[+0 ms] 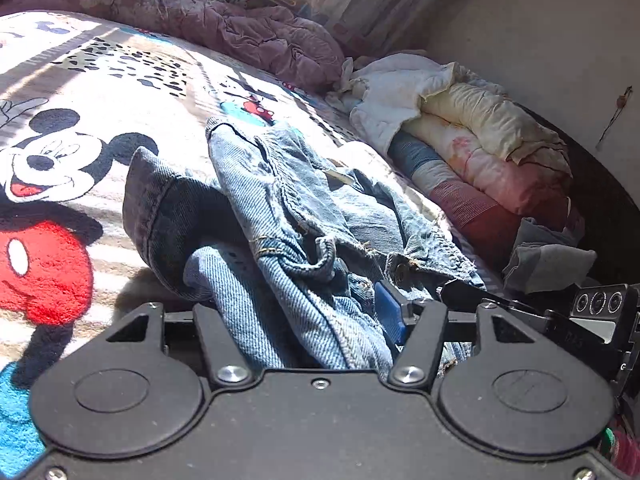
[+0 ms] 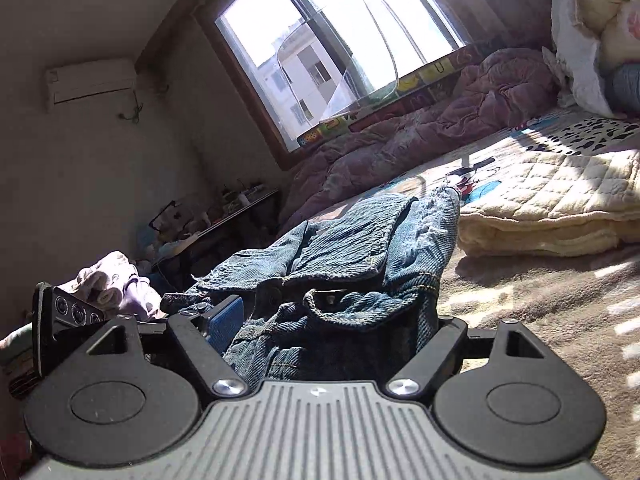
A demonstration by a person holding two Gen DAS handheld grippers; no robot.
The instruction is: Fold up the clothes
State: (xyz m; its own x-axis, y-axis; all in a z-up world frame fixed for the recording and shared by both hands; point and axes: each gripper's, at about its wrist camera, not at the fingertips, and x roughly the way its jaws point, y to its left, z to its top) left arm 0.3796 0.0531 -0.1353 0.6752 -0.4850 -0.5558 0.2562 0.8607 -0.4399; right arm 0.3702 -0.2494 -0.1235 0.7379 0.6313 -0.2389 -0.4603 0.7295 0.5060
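Observation:
A blue denim garment point(image 1: 288, 200) lies crumpled on the cartoon-print blanket point(image 1: 80, 92) of a bed. In the left wrist view its bulk spills back between my left gripper's point(image 1: 292, 304) wide-set jaws. One blue pad point(image 1: 388, 312) shows partly bare beside the cloth; the other finger is buried under denim. In the right wrist view the same denim garment point(image 2: 352, 248) is heaped between my right gripper's point(image 2: 336, 316) wide jaws. Its blue pad point(image 2: 226, 320) is bare at the cloth's edge. The two grippers sit side by side, and each view catches the other's camera housing point(image 1: 596, 304) point(image 2: 72, 312).
A purple quilt point(image 1: 240, 28) lies rumpled under the window point(image 2: 320, 40). Stacked folded bedding point(image 1: 480, 152) lines the wall. A cream quilted blanket point(image 2: 552, 200) sits folded on the bed. A grey cloth point(image 1: 548, 260), a pale purple garment point(image 2: 116, 280) and a cluttered desk point(image 2: 224, 216) are nearby.

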